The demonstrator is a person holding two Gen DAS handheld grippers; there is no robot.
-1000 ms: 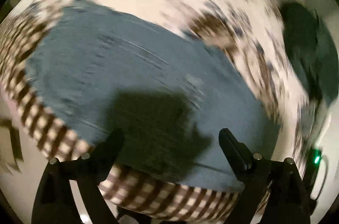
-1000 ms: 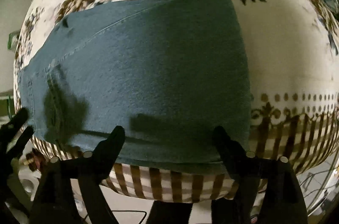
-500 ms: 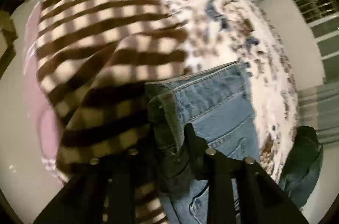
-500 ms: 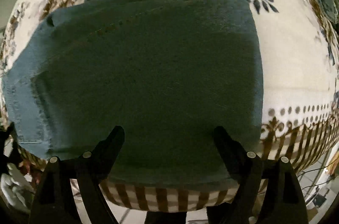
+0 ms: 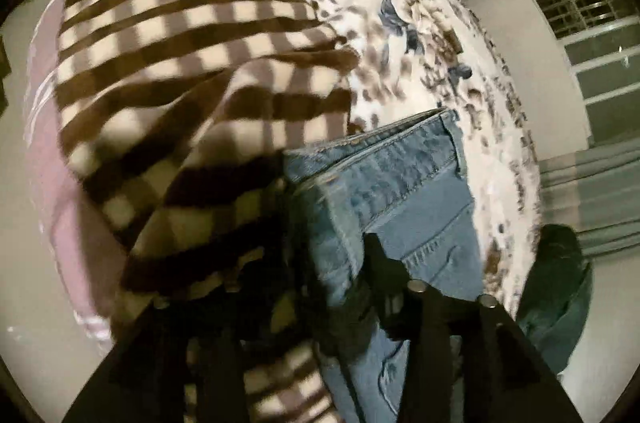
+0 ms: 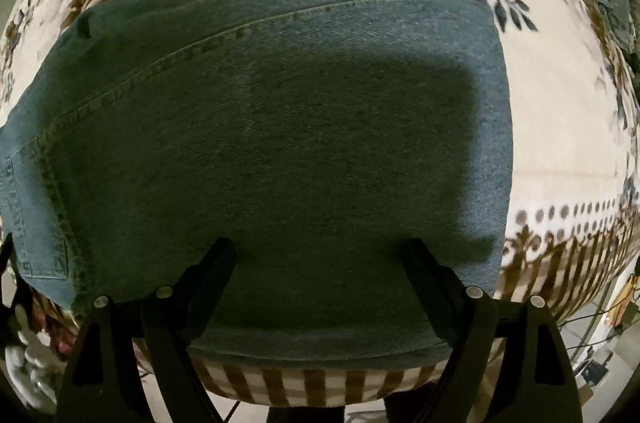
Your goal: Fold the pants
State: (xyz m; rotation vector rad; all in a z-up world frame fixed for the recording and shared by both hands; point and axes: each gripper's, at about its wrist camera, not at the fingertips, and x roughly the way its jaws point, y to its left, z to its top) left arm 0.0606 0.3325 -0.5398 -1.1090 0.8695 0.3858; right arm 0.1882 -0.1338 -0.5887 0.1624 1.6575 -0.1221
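Folded blue jeans (image 6: 280, 143) lie on a floral, brown-checked bed cover (image 6: 560, 143). In the right wrist view my right gripper (image 6: 320, 255) is open, its fingers spread just above the near edge of the jeans. In the left wrist view my left gripper (image 5: 344, 263) is shut on the jeans' waistband end (image 5: 380, 191); the right finger (image 5: 384, 263) shows over the denim and the left finger is hidden in shadow under the fabric.
The checked border of the cover (image 5: 180, 63) hangs over the bed edge. A dark green garment (image 5: 560, 283) lies at the bed's right side. A pink sheet (image 5: 52, 183) shows at the left, with floor below and window bars at the far right.
My left gripper swung from above the flat jeans to their waistband end and closed on it. My right gripper moved lower and closer over the jeans, still open.
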